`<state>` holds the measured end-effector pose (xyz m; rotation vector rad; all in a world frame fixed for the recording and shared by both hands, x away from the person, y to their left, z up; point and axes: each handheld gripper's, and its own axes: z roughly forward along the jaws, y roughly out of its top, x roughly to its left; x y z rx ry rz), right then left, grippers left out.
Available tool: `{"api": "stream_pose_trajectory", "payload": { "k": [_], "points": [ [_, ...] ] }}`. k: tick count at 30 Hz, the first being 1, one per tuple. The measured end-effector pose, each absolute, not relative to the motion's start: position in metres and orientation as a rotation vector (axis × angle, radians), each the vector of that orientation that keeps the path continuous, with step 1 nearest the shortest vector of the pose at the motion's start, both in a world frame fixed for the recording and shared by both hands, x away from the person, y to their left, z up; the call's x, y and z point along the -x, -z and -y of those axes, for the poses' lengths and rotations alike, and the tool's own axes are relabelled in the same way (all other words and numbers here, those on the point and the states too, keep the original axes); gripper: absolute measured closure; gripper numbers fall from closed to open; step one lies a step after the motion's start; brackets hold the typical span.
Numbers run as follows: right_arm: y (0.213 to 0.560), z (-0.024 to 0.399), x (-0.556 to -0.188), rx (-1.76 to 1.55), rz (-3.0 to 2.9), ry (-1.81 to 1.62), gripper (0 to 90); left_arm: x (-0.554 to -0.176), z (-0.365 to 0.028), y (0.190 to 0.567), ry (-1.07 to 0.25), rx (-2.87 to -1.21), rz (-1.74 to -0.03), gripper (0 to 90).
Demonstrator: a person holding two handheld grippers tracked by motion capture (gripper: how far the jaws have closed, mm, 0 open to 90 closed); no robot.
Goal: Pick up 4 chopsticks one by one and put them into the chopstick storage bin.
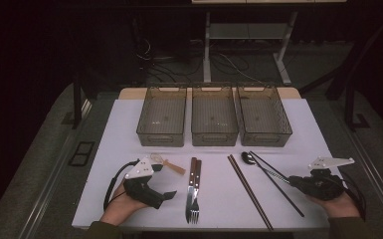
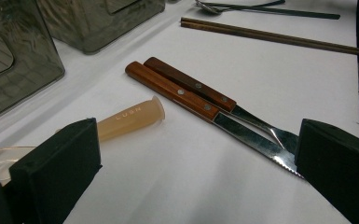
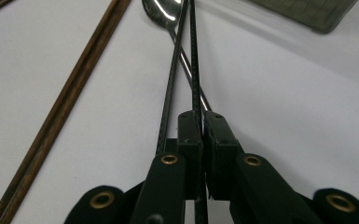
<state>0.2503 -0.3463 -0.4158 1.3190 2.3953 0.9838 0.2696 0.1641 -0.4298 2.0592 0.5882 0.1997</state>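
1. While the person's hands sit at the near edge of the worktop (image 1: 129,112), the right tongs (image 3: 200,116) are pinched narrow on one black chopstick (image 3: 194,56), which runs forward between the pads; in the high view these tongs (image 1: 292,180) lie at the right, pointing left.
2. Just beside it, a second black chopstick (image 3: 170,88) lies free on the white surface, passing the left pad outside the grip.
3. Under both sticks lies a metal spoon (image 3: 161,11), its bowl at the far end; in the high view the spoon (image 1: 247,157) sits just in front of the right-hand bin.
4. Left of these, a pair of brown wooden chopsticks (image 1: 248,191) lies slantwise, apart from the black pair.
5. At the left, the left tongs (image 1: 171,194) stand wide with nothing between the pads, resting low over the worktop.
6. Ahead of them lie a wood-handled knife (image 2: 200,105) and a wood-handled fork (image 2: 210,95), side by side and touching.
7. Near the left pad lies a translucent beige-handled utensil (image 2: 130,119).
8. Farthest off, three smoky plastic bins (image 1: 214,117) stand in a row.
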Motion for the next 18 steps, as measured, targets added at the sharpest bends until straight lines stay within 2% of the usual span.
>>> {"api": "stream_pose_trajectory", "payload": {
  "k": [18],
  "points": [
    [0.406, 0.346, -0.256, -1.222, -2.398, -1.095, 86.0, -0.269, -0.162, 0.433, -0.184, -2.056, -0.587, 0.0]
  ]
}}
